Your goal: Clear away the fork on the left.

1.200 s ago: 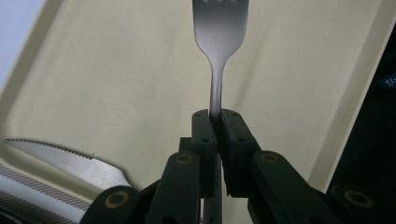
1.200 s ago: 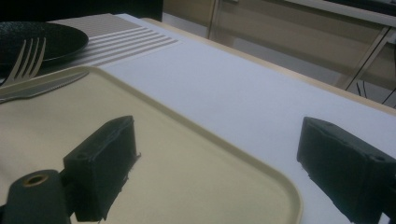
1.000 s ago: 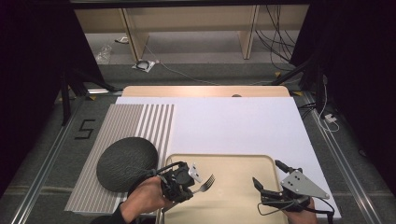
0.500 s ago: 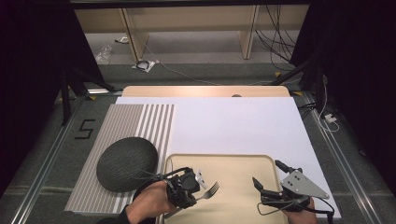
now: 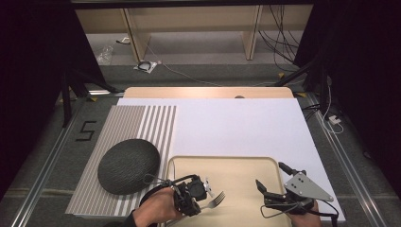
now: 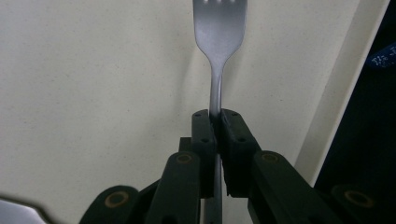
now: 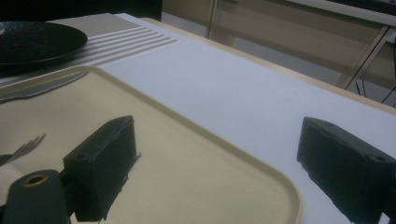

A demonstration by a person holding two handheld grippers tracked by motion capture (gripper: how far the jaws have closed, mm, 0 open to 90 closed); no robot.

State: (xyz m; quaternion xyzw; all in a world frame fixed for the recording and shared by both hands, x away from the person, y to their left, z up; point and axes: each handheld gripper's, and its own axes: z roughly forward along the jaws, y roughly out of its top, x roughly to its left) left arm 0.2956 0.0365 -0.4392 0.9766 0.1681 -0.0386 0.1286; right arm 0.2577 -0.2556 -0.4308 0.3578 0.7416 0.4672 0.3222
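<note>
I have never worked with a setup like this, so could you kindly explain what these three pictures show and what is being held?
No robot here: a person holds a two-jaw tool in each hand. The high view looks down on the table from above; the other two pictures come from cameras riding on each tool, looking along its black jaws. On the table lie a white sheet, a striped mat with a dark round plate, and a beige tray. The left gripper is clamped on the handle of a fork, over the tray. The right gripper hovers at the tray's right side, jaws apart and empty. A knife lies on the tray.
</note>
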